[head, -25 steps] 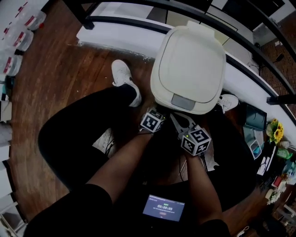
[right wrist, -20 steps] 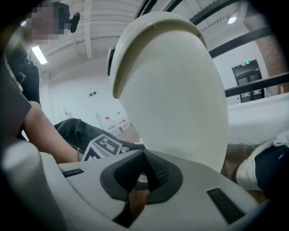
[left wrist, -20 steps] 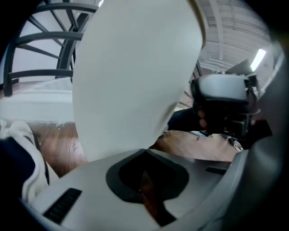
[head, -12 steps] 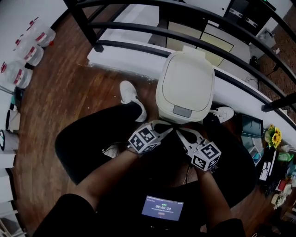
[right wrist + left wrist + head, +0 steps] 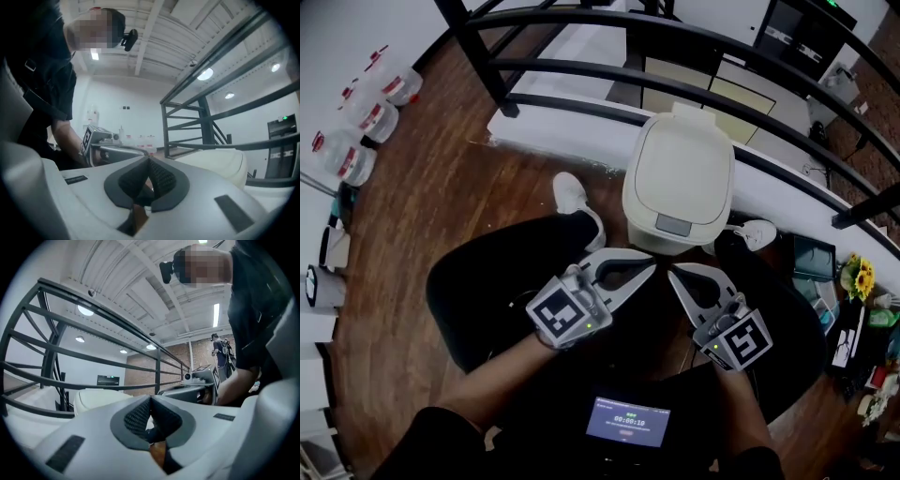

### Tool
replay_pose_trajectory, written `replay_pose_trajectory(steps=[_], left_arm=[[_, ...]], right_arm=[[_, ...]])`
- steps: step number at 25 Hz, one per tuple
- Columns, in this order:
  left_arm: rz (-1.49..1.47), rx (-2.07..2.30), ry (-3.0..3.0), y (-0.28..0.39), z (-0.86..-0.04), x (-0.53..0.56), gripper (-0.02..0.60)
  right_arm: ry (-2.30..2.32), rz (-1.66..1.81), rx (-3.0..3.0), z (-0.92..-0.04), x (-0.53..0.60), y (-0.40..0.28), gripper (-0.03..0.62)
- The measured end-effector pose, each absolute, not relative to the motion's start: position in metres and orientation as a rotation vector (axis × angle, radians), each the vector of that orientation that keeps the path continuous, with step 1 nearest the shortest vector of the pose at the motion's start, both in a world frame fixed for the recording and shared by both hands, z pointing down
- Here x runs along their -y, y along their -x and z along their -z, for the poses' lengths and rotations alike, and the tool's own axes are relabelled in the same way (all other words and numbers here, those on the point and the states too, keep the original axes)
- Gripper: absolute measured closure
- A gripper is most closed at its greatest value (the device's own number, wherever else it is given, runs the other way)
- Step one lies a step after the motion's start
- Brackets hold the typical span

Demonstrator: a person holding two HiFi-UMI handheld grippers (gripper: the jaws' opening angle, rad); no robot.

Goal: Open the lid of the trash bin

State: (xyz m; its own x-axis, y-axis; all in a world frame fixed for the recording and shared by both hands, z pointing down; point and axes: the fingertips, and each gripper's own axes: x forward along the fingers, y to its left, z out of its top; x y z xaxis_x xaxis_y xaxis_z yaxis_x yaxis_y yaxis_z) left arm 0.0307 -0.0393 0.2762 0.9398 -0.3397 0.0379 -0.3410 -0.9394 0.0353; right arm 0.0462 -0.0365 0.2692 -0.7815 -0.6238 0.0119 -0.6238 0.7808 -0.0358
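The left tool (image 5: pixel 647 270) and right tool (image 5: pixel 675 275), each with jaws pressed together on nothing, hover near the shut bin (image 5: pixel 680 173) on the floor (image 5: pixel 441 187), where a poke at its latch (image 5: pixel 674 225) might slip off or shove the bin back.

Head view steeply down from above; gripper views low, angled upward, sharing trash bin (image 5: pixel 678 183) and railing (image 5: pixel 476 52)

Dark wood floor (image 5: pixel 422 216). Black metal railing (image 5: pixel 581 70) at 12. Red-capped plastic bottles (image 5: pixel 370 117) at 10. White sneakers: left sneaker (image 5: pixel 575 199) at 11, right sneaker (image 5: pixel 757 232) at 3. Sunflowers (image 5: pixel 851 277) far 3. Lit timer screen (image 5: pixel 630 421) at 6.
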Motion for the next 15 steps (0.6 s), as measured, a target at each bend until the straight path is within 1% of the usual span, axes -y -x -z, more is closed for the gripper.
replay_pose_trajectory(steps=[5,11,15], left_arm=[[0.010,0.554,-3.089,-0.020,-0.270,0.028,0.548],[0.084,0.618,-3.059,-0.010,-0.265,0.038,0.548],[0.073,0.629,-3.064,-0.006,-0.266,0.040,0.548]], right_arm=[[1.038,-0.047,-2.913,-0.252,0.025,-0.039,0.574],[1.039,-0.027,-2.891,-0.254,0.023,-0.031,0.574],[1.041,0.004,-2.886,-0.255,0.024,-0.033,0.574]])
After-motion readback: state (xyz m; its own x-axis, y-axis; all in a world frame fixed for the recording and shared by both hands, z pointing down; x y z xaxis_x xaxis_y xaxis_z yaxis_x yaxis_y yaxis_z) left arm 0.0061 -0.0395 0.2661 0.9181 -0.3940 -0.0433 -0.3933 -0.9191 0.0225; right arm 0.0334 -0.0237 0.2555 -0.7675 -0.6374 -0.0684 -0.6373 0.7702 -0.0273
